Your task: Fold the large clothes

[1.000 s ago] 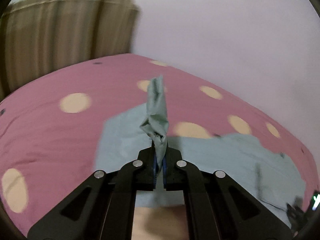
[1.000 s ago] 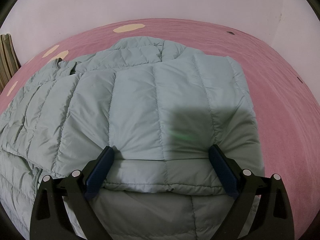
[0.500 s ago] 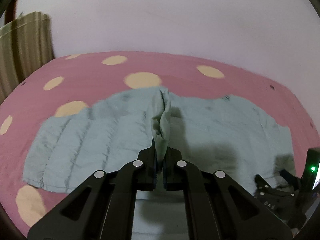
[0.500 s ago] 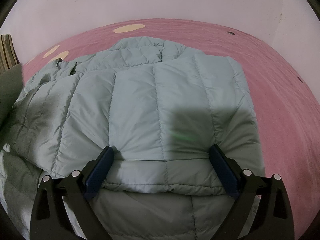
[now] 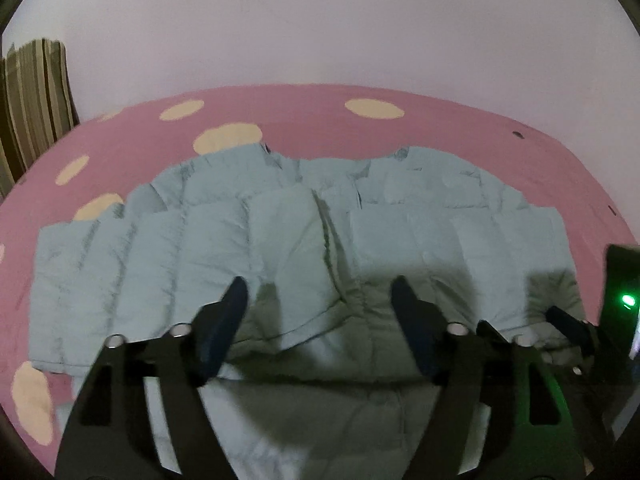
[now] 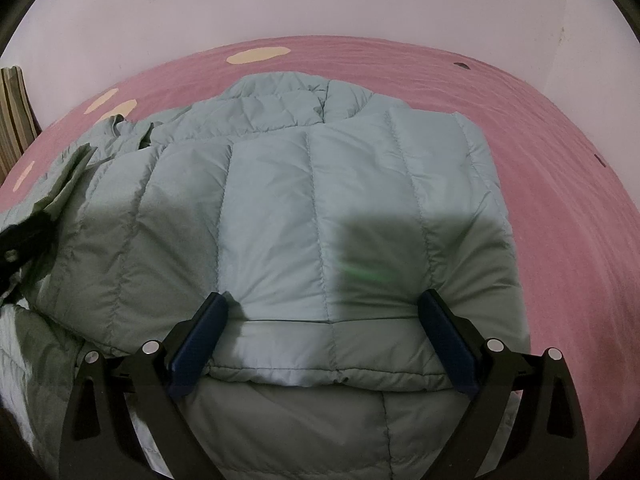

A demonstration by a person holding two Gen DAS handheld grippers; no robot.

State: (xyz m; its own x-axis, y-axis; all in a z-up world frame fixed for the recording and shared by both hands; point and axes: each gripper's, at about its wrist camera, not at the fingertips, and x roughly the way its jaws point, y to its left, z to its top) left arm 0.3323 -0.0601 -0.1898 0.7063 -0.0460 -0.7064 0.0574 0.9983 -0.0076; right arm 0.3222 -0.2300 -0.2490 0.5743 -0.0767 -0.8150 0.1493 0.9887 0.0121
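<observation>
- Left wrist view: the left gripper point(image 5: 318, 312) hangs over the jacket point(image 5: 280, 248), its jaws opening wide with nothing pinched between them; the quilted cloth lies under them.
- The jacket lies spread on the pink spotted bed point(image 5: 304, 116), with both sleeves laid across the body.
- Risk: the puffy left sleeve point(image 5: 192, 256), now free, may spring back or slide off the body, since padded fabric holds no crease.
- Risk: a spread finger could snag the sleeve's edge when the gripper lifts and drag the fold askew.
- Right wrist view: the right gripper point(image 6: 324, 340) has its jaws wide apart, straddling the folded right sleeve point(image 6: 320, 208), not pinching it.
- Risk: pressing here could shove the slippery layers off line.
- No brand, label or writing can be read in either view.
</observation>
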